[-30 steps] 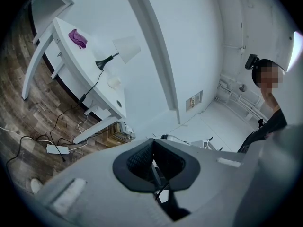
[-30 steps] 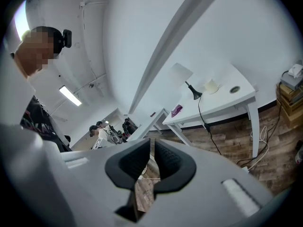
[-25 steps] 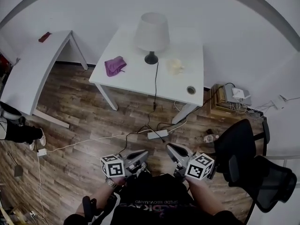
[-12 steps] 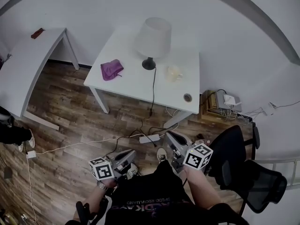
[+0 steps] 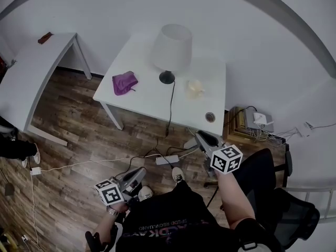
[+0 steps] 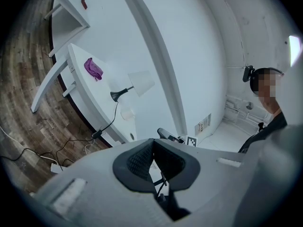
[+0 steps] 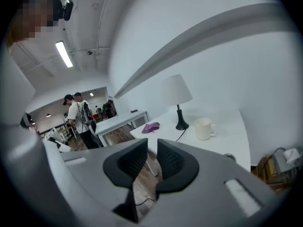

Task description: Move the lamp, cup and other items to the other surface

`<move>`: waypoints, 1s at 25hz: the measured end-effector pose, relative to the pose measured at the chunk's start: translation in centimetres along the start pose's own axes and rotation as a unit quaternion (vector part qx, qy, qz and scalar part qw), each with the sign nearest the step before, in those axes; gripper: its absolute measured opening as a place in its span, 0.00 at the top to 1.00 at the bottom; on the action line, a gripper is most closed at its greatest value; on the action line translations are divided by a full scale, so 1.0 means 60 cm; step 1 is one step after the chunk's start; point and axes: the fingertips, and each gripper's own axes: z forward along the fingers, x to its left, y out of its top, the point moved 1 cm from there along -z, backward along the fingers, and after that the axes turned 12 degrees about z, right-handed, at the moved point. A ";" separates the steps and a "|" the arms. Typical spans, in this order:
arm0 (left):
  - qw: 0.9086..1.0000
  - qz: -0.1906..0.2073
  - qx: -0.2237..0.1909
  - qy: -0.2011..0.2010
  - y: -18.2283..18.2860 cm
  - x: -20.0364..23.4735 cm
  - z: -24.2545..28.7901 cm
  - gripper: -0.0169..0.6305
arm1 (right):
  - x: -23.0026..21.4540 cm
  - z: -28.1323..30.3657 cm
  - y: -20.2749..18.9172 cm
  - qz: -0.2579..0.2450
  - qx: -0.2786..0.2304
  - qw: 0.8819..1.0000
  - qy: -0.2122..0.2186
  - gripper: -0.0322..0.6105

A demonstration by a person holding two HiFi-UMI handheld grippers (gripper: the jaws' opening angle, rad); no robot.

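On the white table stand a lamp with a white shade, a crumpled purple cloth and a pale cup. My right gripper hangs over the floor by the table's near right corner, apart from everything. In the right gripper view the lamp, cup and cloth lie ahead; my right gripper has just been opening and shows a narrow empty gap. My left gripper is lower left over the floor; in its own view the left gripper is shut with its tips together, empty.
A second white table stands at the left with a small dark red item. Cables and a power strip lie on the wood floor. A black office chair is at my right. People stand far off.
My right gripper has moved forward toward the table's near right corner and its jaws have parted a little. My left gripper has drifted back and to the left.
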 end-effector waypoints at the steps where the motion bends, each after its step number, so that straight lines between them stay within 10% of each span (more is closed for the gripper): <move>1: 1.000 0.000 -0.001 0.003 -0.001 -0.001 0.009 0.98 | -0.023 0.010 0.010 -0.015 0.008 1.000 -0.007 0.85; 13: 0.996 -0.014 -0.039 0.085 -0.021 -0.004 0.099 0.98 | -0.327 0.189 0.095 -0.150 0.137 0.975 -0.089 0.79; 25: 0.984 -0.036 -0.077 0.159 -0.069 -0.008 0.153 0.98 | -0.414 0.317 0.108 -0.276 0.249 0.928 -0.030 0.74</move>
